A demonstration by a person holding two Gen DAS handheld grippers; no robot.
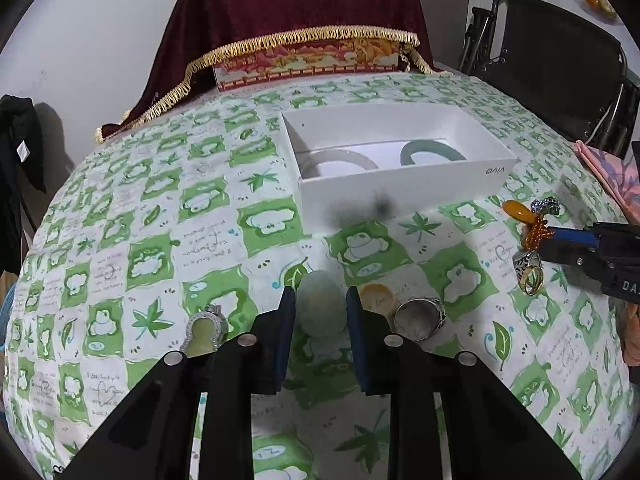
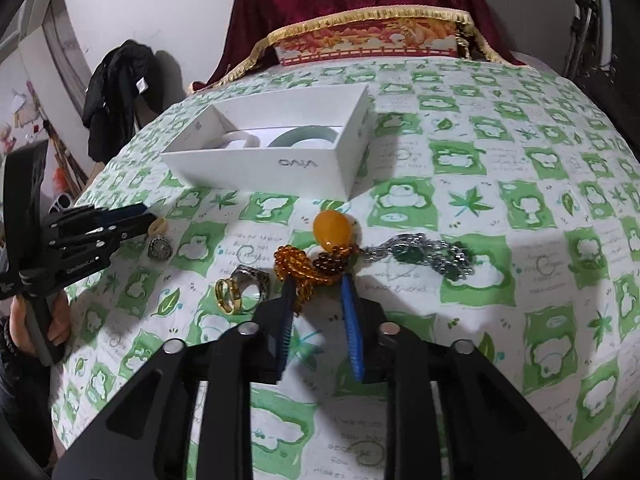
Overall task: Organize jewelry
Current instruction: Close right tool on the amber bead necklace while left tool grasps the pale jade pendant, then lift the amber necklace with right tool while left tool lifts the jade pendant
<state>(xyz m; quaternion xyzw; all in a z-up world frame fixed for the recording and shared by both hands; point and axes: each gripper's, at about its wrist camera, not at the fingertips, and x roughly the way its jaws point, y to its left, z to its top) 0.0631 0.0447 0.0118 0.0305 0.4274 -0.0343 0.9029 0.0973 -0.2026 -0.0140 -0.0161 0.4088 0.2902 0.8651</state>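
A white box (image 1: 400, 196) (image 2: 256, 168) holds a pale bangle (image 1: 340, 160) and a green bangle (image 1: 432, 152). My left gripper (image 1: 321, 300) is open, its fingers on either side of a pale green jade pendant (image 1: 322, 304) on the cloth, not clamped. A silver ring (image 1: 420, 318) and a silver-framed pendant (image 1: 204, 330) lie beside it. My right gripper (image 2: 318, 280) is open around an amber bead strand (image 2: 304, 264) with an orange pendant (image 2: 332, 230). A gold ring (image 2: 229, 295), a silver ring (image 2: 252, 280) and a silver chain (image 2: 424, 254) lie nearby.
A green-and-white patterned cloth (image 1: 160, 200) covers the table. A decorated box under a dark red fringed cloth (image 1: 308, 60) stands at the back. A black chair (image 1: 560, 64) is at the back right. Another ring (image 2: 160, 248) lies by the left gripper (image 2: 152, 218).
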